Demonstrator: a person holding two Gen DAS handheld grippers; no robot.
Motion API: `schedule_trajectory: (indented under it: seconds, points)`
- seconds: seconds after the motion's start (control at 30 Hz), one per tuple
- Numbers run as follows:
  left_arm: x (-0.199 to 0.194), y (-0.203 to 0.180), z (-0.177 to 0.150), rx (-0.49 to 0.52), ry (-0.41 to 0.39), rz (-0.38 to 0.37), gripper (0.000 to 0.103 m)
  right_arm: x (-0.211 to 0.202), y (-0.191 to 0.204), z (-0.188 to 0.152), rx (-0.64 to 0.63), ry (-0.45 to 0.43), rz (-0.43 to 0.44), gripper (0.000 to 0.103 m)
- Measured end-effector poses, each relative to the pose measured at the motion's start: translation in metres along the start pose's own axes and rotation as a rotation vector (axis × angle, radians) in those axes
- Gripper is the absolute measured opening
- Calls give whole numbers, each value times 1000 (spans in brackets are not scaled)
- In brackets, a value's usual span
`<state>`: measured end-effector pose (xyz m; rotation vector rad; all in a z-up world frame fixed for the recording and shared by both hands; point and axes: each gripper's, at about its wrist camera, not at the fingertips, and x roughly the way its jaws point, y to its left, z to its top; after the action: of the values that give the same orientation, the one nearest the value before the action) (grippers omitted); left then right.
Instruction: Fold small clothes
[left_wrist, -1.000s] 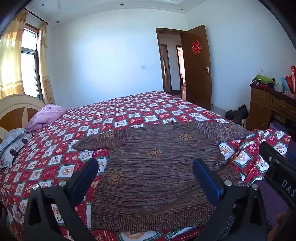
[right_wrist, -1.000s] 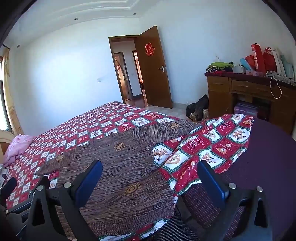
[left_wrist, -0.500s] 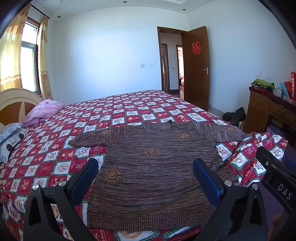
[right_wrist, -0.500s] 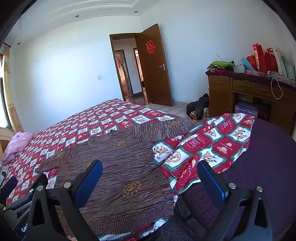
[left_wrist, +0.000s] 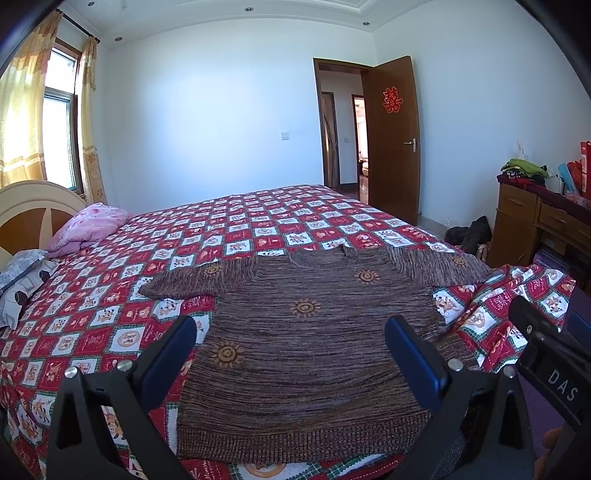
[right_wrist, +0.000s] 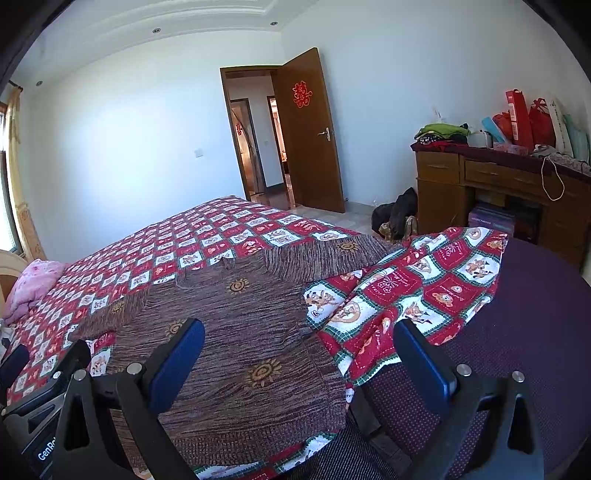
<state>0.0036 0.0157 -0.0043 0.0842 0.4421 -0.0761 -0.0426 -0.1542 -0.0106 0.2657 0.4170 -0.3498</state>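
Two hand-held grippers spread wide, sweater (left_wrist: 306, 343) flat, hem at bed edge

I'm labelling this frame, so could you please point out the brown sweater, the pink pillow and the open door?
brown sweater (left_wrist: 314, 354): left wrist view, middle of its body.
pink pillow (left_wrist: 92, 223): left wrist view, its top.
open door (right_wrist: 314, 147): right wrist view, middle of the panel.

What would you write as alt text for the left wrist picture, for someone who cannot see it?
A brown knitted sweater lies flat, sleeves spread, on a bed with a red and white patchwork quilt. In the foreground the left tool is open above the sweater's lower part, holding nothing. Behind are a pink pillow, a curtained window and an open brown door.
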Motion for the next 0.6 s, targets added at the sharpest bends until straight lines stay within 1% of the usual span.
schedule_trajectory:
  seconds: [0.6]
  points:
    - [12, 0, -6, -5, 39, -2, 103, 16, -1, -6, 13, 52, 7, 102]
